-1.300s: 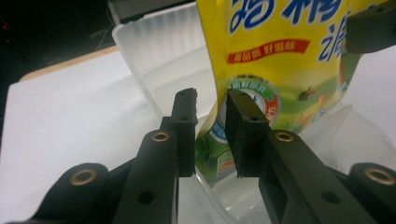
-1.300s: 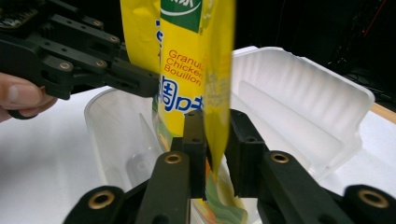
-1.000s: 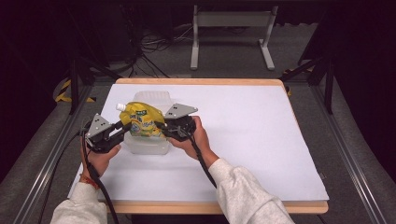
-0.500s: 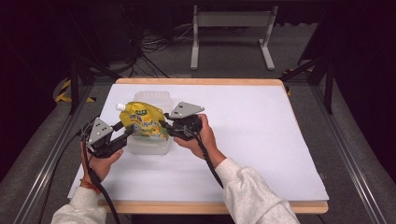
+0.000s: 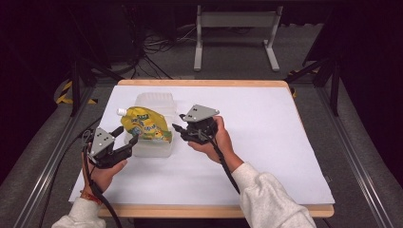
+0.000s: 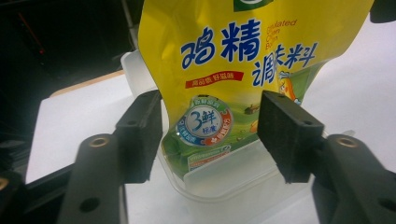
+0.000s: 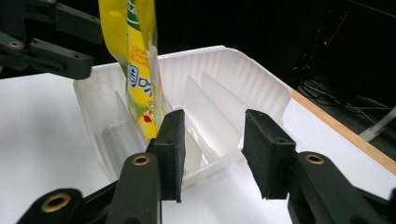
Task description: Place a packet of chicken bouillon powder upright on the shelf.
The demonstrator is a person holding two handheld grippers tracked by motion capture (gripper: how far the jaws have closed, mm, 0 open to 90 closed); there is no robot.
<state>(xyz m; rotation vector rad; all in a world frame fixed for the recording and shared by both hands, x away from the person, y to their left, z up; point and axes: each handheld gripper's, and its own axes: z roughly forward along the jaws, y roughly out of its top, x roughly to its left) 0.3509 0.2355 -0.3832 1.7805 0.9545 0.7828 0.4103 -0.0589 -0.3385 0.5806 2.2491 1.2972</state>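
Where it stands in the clear tray, we see the yellow pouch (image 5: 143, 125) as a glossy spouted bag, printed with large blue Chinese characters, a red band, a round blue-and-white seal and a green field scene near its base; a white cap sits at its top corner in the high view. Its bottom edge is down in the translucent plastic tray (image 5: 157, 101), in a slot between thin upright dividers near the tray's near end, and its long axis runs from that base up to the cap, leaning toward the table's left and far side, so the printed face looks up and toward us. In the right gripper view the pouch (image 7: 137, 60) shows edge-on, rising out of the tray (image 7: 243, 70) and tilting slightly. Our left gripper (image 5: 124, 137) sits just at the tray's near-left corner; in its own view the left gripper (image 6: 210, 128) has its jaws wide apart on either side of the pouch's lower part, touching nothing that we can make out. Our right gripper (image 5: 177, 122) is just beside the tray's right side, jaws parted and empty, pointing at the tray wall. Both rest over the white table sheet (image 5: 266, 142).
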